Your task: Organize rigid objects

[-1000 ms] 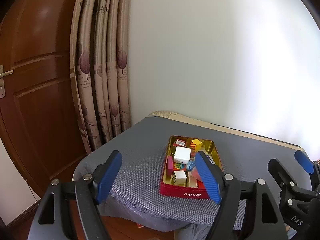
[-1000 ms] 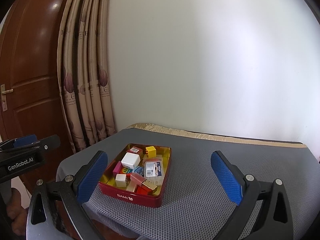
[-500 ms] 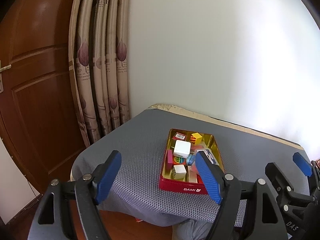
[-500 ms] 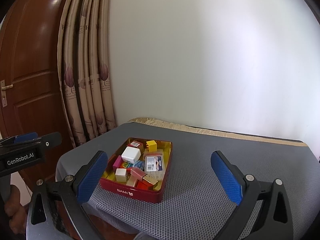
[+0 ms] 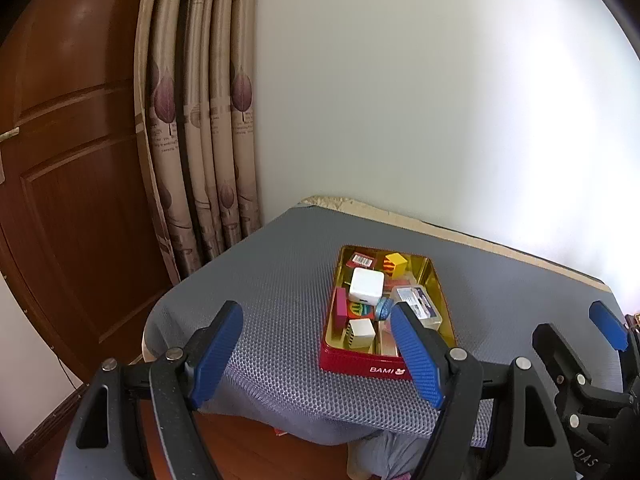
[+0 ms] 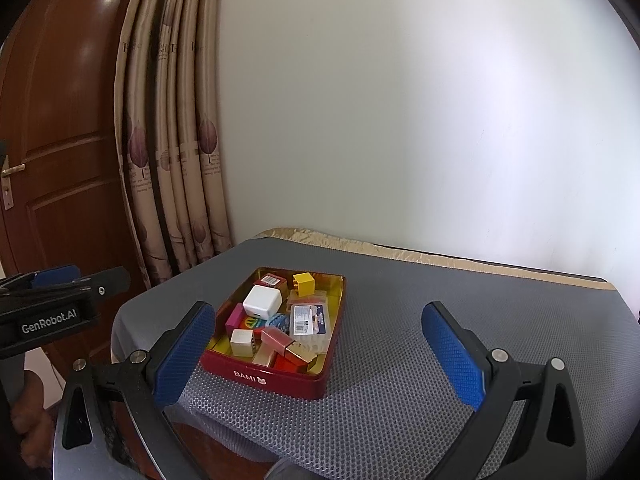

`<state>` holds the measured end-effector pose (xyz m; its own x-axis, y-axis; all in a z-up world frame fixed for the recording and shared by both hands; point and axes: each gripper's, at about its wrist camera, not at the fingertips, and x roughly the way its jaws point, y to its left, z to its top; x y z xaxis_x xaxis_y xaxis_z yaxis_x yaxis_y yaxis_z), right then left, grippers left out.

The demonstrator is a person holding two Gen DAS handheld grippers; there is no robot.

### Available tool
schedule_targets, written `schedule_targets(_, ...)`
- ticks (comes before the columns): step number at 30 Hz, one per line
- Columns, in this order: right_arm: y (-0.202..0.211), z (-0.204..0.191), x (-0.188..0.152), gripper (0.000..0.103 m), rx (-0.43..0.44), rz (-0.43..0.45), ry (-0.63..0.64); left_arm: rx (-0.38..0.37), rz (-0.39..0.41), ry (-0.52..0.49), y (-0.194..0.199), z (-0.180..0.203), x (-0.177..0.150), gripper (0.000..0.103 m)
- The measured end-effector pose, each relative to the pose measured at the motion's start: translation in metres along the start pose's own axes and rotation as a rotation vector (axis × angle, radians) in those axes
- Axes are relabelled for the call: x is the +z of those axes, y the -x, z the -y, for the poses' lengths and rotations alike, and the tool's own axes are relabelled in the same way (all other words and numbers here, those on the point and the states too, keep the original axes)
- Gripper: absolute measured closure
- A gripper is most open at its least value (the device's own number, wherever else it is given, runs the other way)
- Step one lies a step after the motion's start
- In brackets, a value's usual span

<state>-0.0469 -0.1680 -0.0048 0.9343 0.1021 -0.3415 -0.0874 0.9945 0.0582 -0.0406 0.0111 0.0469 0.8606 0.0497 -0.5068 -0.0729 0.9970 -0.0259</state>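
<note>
A red BAMI tin (image 5: 366, 366) with a gold inside sits near the front edge of a grey mesh-covered table (image 5: 280, 288). It also shows in the right wrist view (image 6: 276, 379). It holds several small rigid objects: a white cube charger (image 5: 366, 285), a yellow block (image 5: 396, 265), a clear plastic case (image 6: 308, 320), a pink block (image 6: 235, 318) and a rose-gold piece (image 6: 286, 345). My left gripper (image 5: 316, 354) is open and empty, held before the table. My right gripper (image 6: 320, 354) is open and empty, wide apart, in front of the tin.
A patterned beige curtain (image 5: 200, 140) hangs left of the table beside a brown wooden door (image 5: 68, 160). A white wall (image 6: 400, 100) stands behind. The table's right half (image 6: 460, 300) is bare grey mesh. The right gripper shows in the left wrist view (image 5: 592, 360).
Both grippers have drawn back and risen a little, so the table and tin sit lower and smaller in view. Jaws stayed open. Nothing in the tin moved.
</note>
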Motion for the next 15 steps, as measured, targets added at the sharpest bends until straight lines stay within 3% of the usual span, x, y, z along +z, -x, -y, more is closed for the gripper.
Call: schedule_targets(15,0.0004,-0.0076,-0.0090,0.001,-0.012,0.000,0.005,0.045,0.000,-0.001,-0.0103,0.0023,-0.0089,0.025)
